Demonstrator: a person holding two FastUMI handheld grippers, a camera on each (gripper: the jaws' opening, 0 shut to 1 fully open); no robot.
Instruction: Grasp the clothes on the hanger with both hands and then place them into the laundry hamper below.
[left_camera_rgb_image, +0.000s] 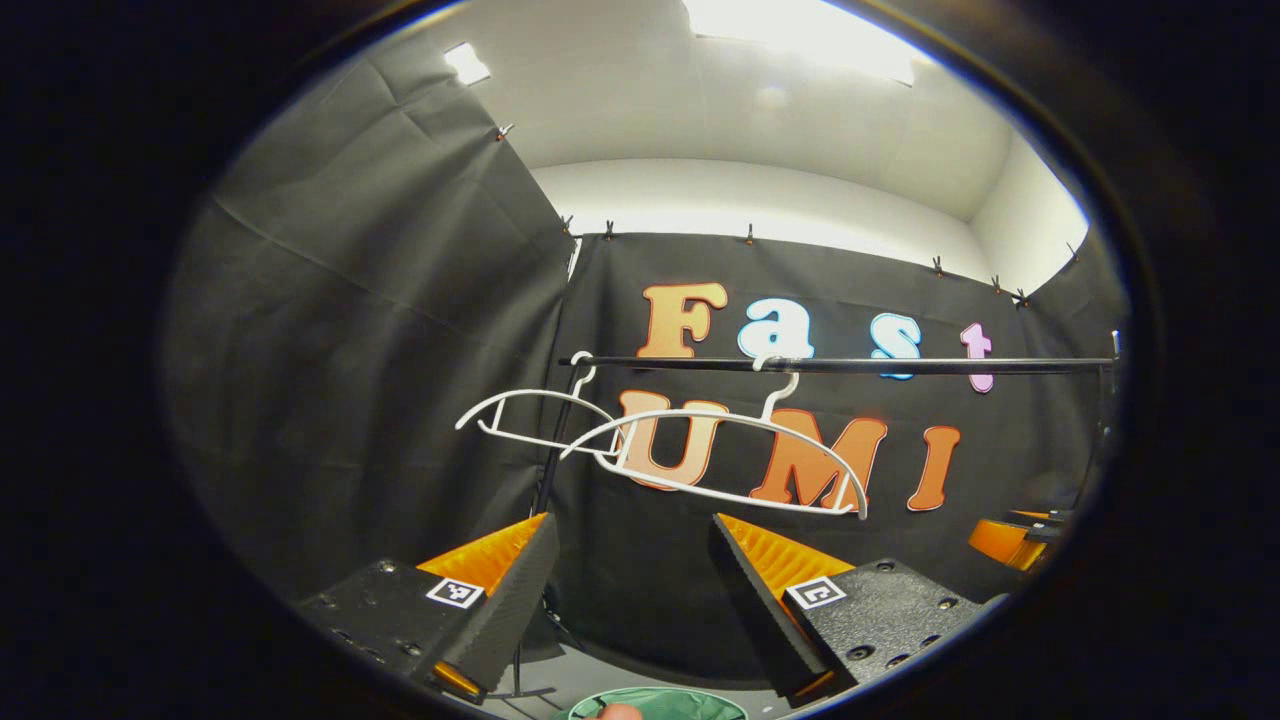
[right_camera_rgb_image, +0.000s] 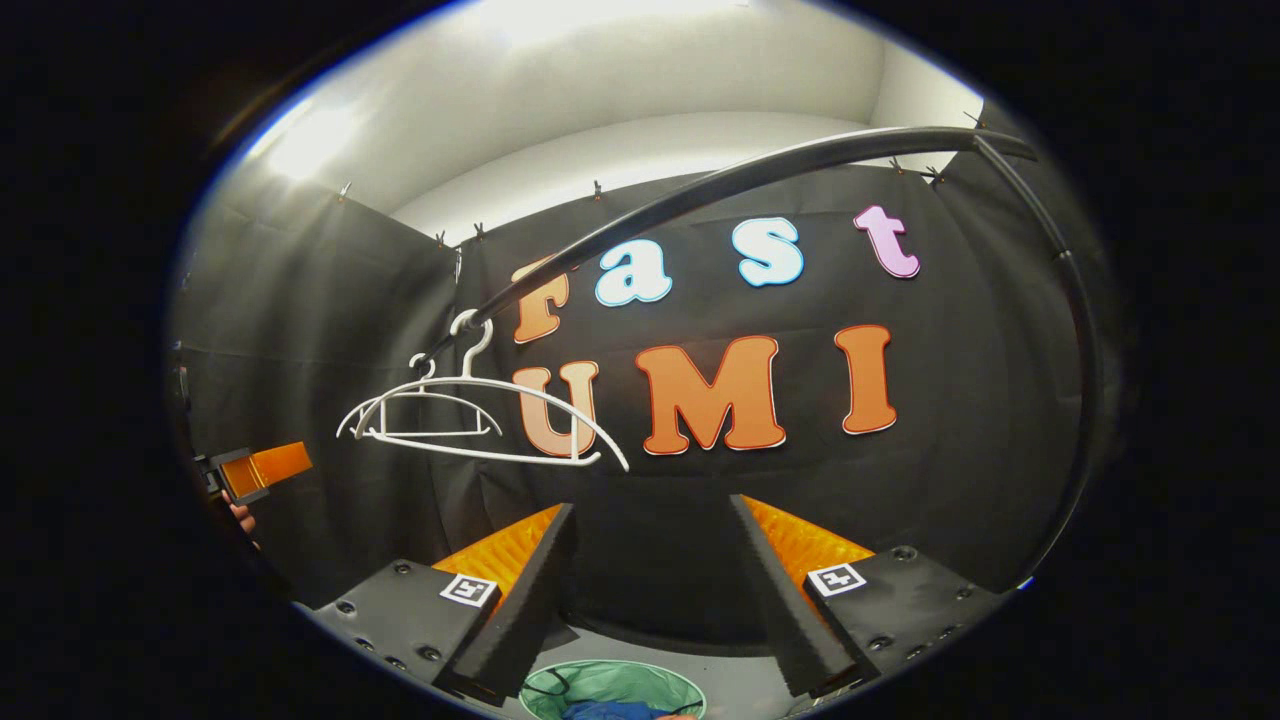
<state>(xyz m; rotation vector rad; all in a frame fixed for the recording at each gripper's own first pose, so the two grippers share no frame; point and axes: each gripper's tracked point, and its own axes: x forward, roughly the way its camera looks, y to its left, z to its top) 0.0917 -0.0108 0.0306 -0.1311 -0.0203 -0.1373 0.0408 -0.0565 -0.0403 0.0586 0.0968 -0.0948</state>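
Two bare white hangers hang on a black rail (left_camera_rgb_image: 900, 365); the nearer hanger (left_camera_rgb_image: 783, 395) is left of the rail's middle and the farther hanger (left_camera_rgb_image: 535, 393) is at its left end. In the right gripper view the hangers (right_camera_rgb_image: 480, 380) sit at the left end of the rail (right_camera_rgb_image: 700, 195). Below, a green laundry hamper (right_camera_rgb_image: 625, 683) holds blue clothes (right_camera_rgb_image: 610, 710); the hamper (left_camera_rgb_image: 690, 702) also shows at the bottom of the left gripper view. My left gripper (left_camera_rgb_image: 632, 530) and right gripper (right_camera_rgb_image: 652, 510) are both open, with nothing between their fingers, above the hamper.
Black cloth walls close the booth at the back and left. The rail's upright post (left_camera_rgb_image: 545, 480) stands at the left, with its foot on the floor beside the hamper. The other gripper (right_camera_rgb_image: 255, 470) shows at the far left, with a hand (right_camera_rgb_image: 240, 520) below it.
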